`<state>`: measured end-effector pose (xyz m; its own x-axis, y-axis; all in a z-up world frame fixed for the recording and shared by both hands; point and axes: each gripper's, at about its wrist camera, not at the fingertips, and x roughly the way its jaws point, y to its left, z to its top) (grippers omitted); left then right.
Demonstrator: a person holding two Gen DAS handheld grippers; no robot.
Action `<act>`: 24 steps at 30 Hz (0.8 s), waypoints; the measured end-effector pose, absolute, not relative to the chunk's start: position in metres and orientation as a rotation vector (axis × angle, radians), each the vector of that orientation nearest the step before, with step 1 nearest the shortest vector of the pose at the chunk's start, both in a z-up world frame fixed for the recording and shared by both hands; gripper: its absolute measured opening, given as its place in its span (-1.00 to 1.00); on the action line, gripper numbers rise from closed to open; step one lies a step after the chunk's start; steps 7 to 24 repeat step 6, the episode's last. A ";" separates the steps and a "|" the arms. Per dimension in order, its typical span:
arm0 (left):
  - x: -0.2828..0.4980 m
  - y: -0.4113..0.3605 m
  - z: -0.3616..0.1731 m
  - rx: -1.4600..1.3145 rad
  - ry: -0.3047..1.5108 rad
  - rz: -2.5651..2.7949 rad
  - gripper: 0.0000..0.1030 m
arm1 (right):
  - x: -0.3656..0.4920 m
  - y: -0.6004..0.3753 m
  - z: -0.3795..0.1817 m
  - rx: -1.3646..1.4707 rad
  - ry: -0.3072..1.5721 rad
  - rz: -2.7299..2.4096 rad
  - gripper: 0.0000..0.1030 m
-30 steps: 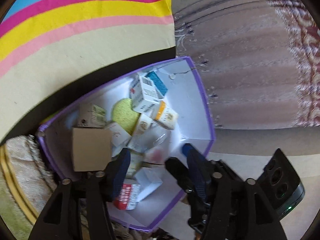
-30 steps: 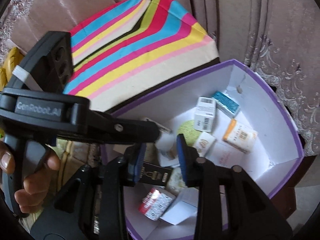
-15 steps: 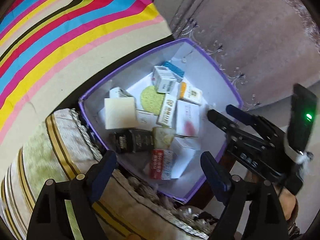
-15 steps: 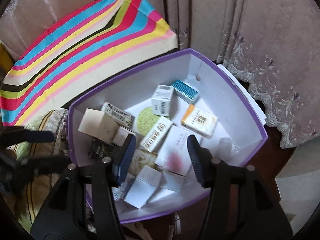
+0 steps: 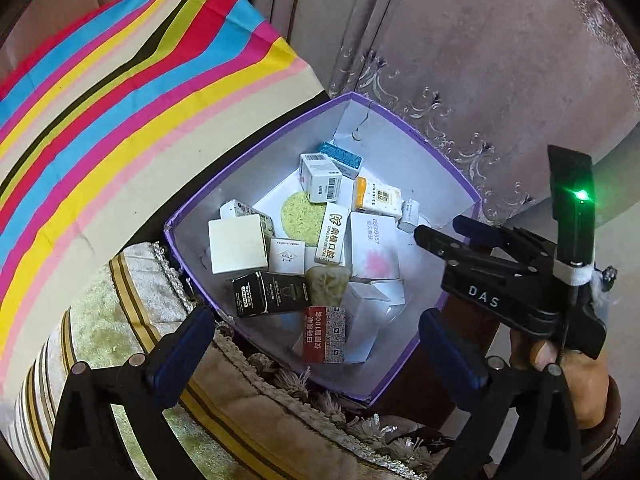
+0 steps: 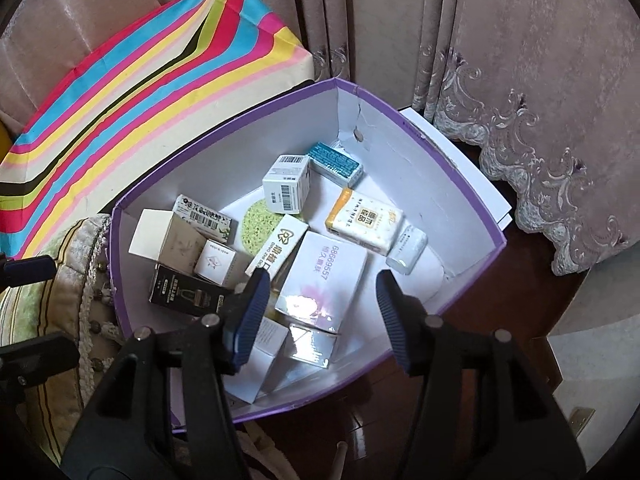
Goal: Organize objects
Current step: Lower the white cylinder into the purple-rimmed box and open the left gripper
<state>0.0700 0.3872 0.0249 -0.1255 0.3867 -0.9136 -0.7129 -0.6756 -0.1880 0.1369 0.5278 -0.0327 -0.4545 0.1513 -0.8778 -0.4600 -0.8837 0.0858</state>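
Cardboard is what fills both my views: a purple-edged box with white inner walls sits at the centre of each frame, holding a jumble of small packages. In my right wrist view I can pick out a black carton at the box's lower left, a plain white carton just above it, a round green sponge near the middle, a barcode-labelled white carton above the sponge, a teal packet at the upper right of that, an orange-and-white tissue pack to the right, and a large white carton with a pink print lying flat low in the middle.

My right hand-held gripper hangs over the near part of the box, released, its jaws partly apart with nothing pressed between them; they have just been opening, with only the pink-print carton showing far below the gap.

In my left wrist view the left hand-held gripper is spread wide and empty at the bottom of the frame, jaws just opened further, over the box's near edge beside a red packet. A hand grips the other tool at lower right.

A striped cushion fills the upper left, a fringed green-and-gold cushion the lower left, and curtains hang behind.
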 end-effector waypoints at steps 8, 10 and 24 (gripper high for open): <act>0.081 0.391 0.034 -1.301 0.443 1.934 1.00 | 0.136 0.527 -0.036 -1.391 0.451 2.369 0.16; 0.081 0.391 0.034 -1.301 0.443 1.934 1.00 | 0.136 0.527 -0.036 -1.391 0.451 2.369 0.16; 0.081 0.391 0.034 -1.301 0.443 1.934 1.00 | 0.136 0.527 -0.036 -1.391 0.451 2.369 0.16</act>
